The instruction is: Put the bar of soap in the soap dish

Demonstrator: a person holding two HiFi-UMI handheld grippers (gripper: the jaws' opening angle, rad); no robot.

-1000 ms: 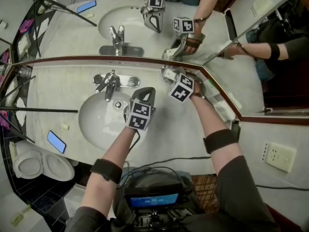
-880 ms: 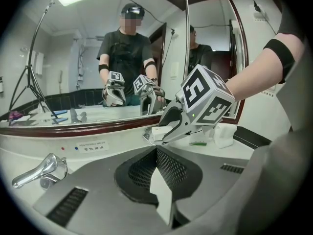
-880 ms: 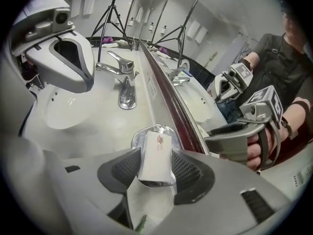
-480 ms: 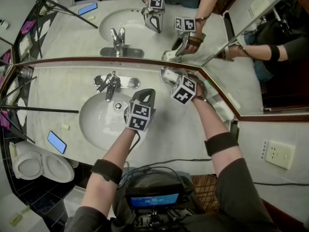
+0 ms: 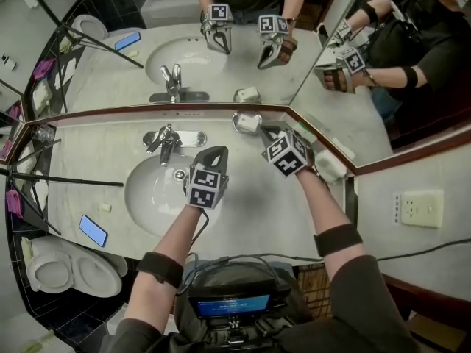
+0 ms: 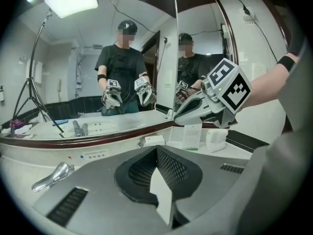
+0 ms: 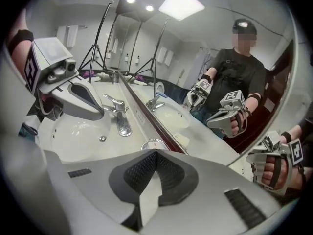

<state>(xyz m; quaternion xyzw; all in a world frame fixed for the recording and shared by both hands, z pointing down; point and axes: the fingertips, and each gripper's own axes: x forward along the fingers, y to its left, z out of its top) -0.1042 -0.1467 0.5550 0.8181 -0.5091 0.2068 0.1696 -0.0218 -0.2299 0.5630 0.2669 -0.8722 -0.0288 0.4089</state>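
From the head view the bar of soap point(image 5: 249, 122) lies in the soap dish point(image 5: 238, 125) at the back edge of the tabletop point(image 5: 254, 212), right of the faucet point(image 5: 166, 140) and close under the mirror frame. In the right gripper view the dish point(image 7: 155, 144) is half cut off by that gripper's own jaw tips, and the soap cannot be made out there. The small white things point(image 5: 330, 165) at the tabletop's back right corner are too small to name. The right gripper point(image 5: 269, 134) hangs just in front of the dish and apart from it; its jaws have just been closing and now stand pressed together with nothing between them. The left gripper point(image 5: 218, 153) hovers over the right rim of the sink point(image 5: 151, 190), its jaws also pressed together and empty; its own view shows the dish with the white bar point(image 6: 154, 140) beyond the tips. A second ago the right gripper was down at the dish and covered it; now it has lifted and pulled back, so the soap shows plainly. The left gripper has risen only a little.
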